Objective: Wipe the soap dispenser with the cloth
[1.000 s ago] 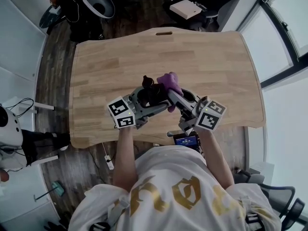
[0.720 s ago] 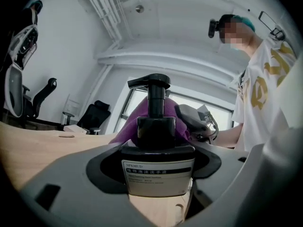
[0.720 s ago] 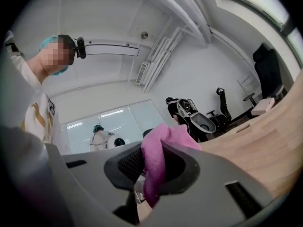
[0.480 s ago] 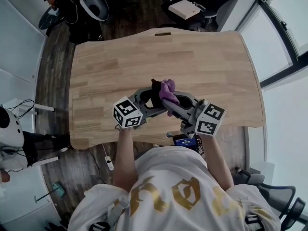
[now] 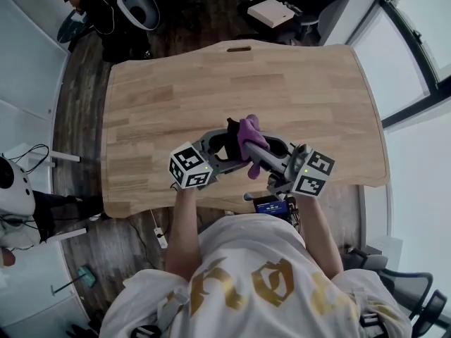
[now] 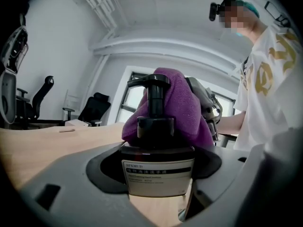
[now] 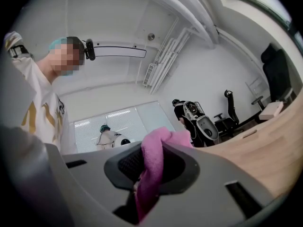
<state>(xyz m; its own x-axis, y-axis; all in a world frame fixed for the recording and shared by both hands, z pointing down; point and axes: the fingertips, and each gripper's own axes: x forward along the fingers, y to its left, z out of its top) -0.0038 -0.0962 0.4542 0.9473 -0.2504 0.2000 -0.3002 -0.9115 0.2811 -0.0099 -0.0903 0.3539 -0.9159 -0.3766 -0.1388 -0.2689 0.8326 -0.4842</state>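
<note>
Soap dispenser (image 6: 158, 169) first: an amber-brown pump bottle with a black pump head and a pale printed label, sitting right between the jaws of my left gripper (image 5: 220, 145). The jaws are pressed against the bottle's body on both sides, with the label turned towards that gripper's camera. From the head view, the bottle is over the near middle of the wooden table (image 5: 162, 97), just in front of the person. I cannot tell from any view whether its base rests on the wood or hangs above it.

A purple cloth (image 6: 184, 108) lies against the far side of the pump head and runs down onto the bottle's shoulder, touching both. My right gripper (image 5: 257, 150) has its jaws pinched on a fold of that cloth (in its own view the fabric reads pinker, bunched between the two dark pads). The two grippers meet nose to nose at the bottle, the left from the near left and the right from the near right.

Each gripper carries its marker cube, the left one (image 5: 190, 166) and the right one (image 5: 313, 173), both close to the table's near edge. The person's white shirt with gold print (image 5: 261, 280) fills the lower part of the head view. Beyond the far edge, black office chairs (image 6: 97, 109) stand on a dark wood floor.
</note>
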